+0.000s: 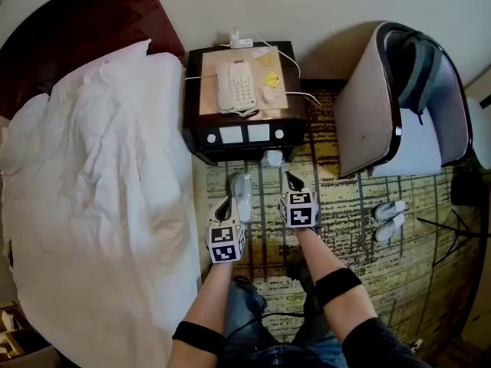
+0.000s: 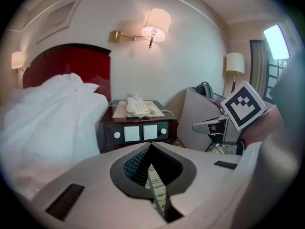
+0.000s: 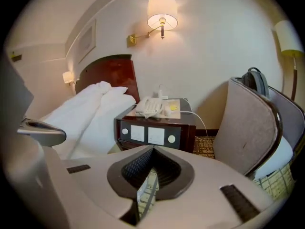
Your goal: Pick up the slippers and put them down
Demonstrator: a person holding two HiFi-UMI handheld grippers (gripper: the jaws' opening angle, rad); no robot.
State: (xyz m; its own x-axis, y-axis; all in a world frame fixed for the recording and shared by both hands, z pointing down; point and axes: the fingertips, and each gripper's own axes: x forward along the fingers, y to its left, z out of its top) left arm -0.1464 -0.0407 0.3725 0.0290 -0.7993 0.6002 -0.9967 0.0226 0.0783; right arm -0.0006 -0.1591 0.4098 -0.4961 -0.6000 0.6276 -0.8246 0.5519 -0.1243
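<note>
In the head view two white slippers lie on the patterned carpet in front of the nightstand, the left slipper and the right slipper. My left gripper hovers just left of the first one. Over the near end of the other is my right gripper, which partly hides it. Both grippers are raised and point toward the nightstand. In the left gripper view the left gripper has its jaws shut, and only carpet shows through the slit. The right gripper looks the same in its own view. Neither holds anything that I can see.
The dark nightstand carries a white phone. A bed with white covers fills the left. An armchair with a backpack stands at the right. A second pair of slippers lies below it, next to tripod legs.
</note>
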